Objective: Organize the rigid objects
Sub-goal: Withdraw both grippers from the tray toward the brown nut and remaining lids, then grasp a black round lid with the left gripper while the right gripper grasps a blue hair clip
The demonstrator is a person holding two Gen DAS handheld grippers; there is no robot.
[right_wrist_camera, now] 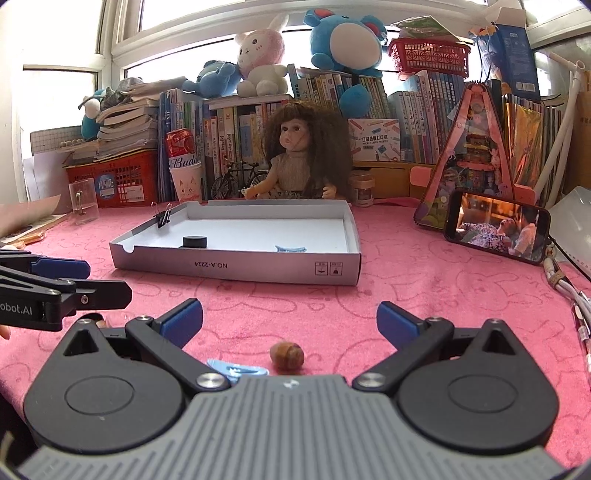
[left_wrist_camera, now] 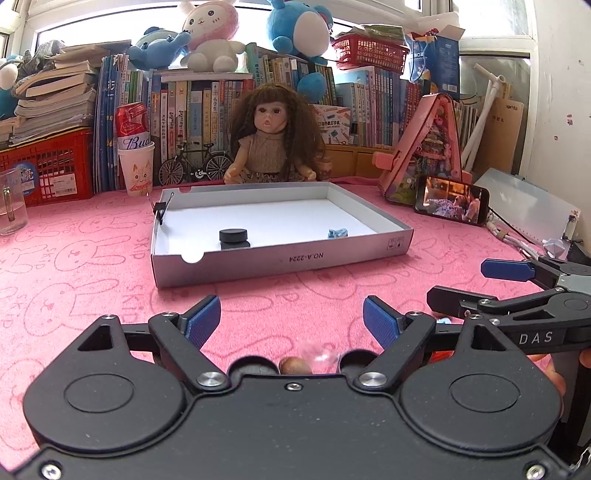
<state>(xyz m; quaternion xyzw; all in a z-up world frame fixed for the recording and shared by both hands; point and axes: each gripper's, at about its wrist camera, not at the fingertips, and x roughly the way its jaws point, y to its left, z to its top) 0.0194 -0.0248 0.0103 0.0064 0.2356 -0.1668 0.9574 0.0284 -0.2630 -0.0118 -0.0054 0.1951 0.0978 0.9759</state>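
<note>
A child's home desk: doll (left_wrist_camera: 271, 136), plush toys (left_wrist_camera: 210, 35), schoolbooks (left_wrist_camera: 207, 110).

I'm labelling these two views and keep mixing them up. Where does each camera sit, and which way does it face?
Left wrist: behind the open left hand-held gripper, facing the white box; the right hand-held gripper shows alongside.
Right wrist: behind the open right hand-held gripper, facing the box; the left one shows alongside.
Shared: box, doll, phone, brown nut.
</note>
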